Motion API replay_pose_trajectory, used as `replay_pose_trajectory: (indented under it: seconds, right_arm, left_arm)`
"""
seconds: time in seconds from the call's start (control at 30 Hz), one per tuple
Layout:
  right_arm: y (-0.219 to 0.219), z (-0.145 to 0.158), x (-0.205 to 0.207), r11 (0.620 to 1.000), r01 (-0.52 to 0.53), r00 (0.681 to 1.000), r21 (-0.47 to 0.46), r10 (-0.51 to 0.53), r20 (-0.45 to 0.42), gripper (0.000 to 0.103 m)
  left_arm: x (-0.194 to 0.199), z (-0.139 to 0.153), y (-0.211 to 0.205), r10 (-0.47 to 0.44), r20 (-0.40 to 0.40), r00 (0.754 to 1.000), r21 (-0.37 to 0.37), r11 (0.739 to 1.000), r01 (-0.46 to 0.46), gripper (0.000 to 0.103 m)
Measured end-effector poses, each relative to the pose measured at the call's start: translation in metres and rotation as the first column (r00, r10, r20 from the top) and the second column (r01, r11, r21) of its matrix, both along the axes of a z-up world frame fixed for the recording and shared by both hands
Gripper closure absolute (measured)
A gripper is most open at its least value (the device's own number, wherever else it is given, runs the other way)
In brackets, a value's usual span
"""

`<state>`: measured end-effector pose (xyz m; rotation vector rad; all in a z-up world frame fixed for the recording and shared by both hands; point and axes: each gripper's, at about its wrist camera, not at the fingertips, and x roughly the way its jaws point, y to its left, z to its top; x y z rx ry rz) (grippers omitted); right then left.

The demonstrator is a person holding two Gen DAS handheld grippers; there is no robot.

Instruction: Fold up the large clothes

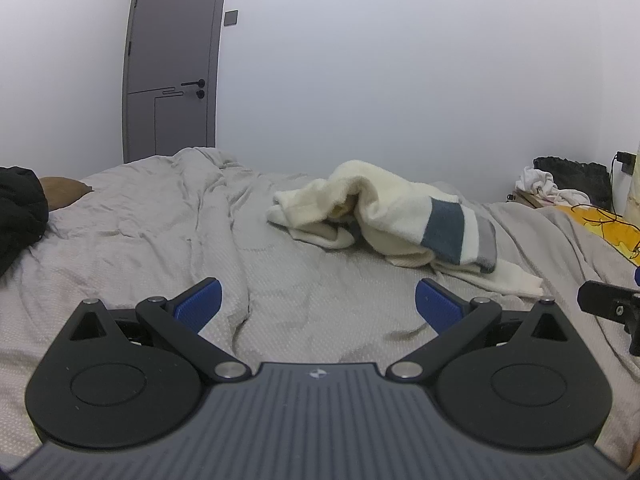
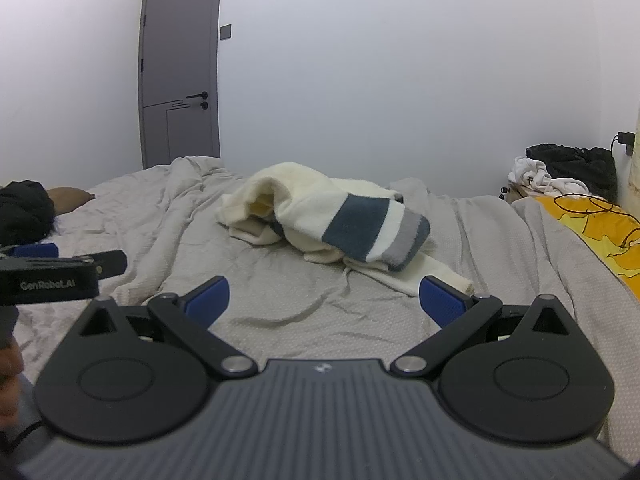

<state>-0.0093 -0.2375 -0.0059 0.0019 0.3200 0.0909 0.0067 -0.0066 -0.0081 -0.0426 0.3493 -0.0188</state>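
Note:
A cream sweater [image 1: 384, 216] with dark blue and grey stripes lies crumpled in a heap on the grey bedspread [image 1: 280, 280]. It also shows in the right wrist view [image 2: 320, 220]. My left gripper [image 1: 319, 304] is open and empty, held above the bed a short way in front of the sweater. My right gripper [image 2: 324, 300] is open and empty, also short of the sweater, with one cream sleeve end [image 2: 444, 276] near its right finger. The left gripper also shows at the left of the right wrist view [image 2: 68, 268].
A black garment [image 1: 20, 216] and a brown pillow [image 1: 64, 192] lie at the bed's left. A yellow printed cloth [image 2: 592, 228] lies at the right. White and black clothes [image 2: 560, 176] are piled by the far right wall. A grey door [image 1: 172, 64] is behind.

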Motion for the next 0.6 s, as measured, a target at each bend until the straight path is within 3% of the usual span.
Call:
replay_pose_trajectory:
  seconds: [0.6]
  right_arm:
    - [-0.0008,0.0005,0.0002,1.000,-0.002,1.000,-0.001,0.002,-0.001,0.000]
  left_arm:
    - [0.0019,-0.0002,0.0005,-0.002,-0.002,1.000,-0.002,1.000,0.002,0.000]
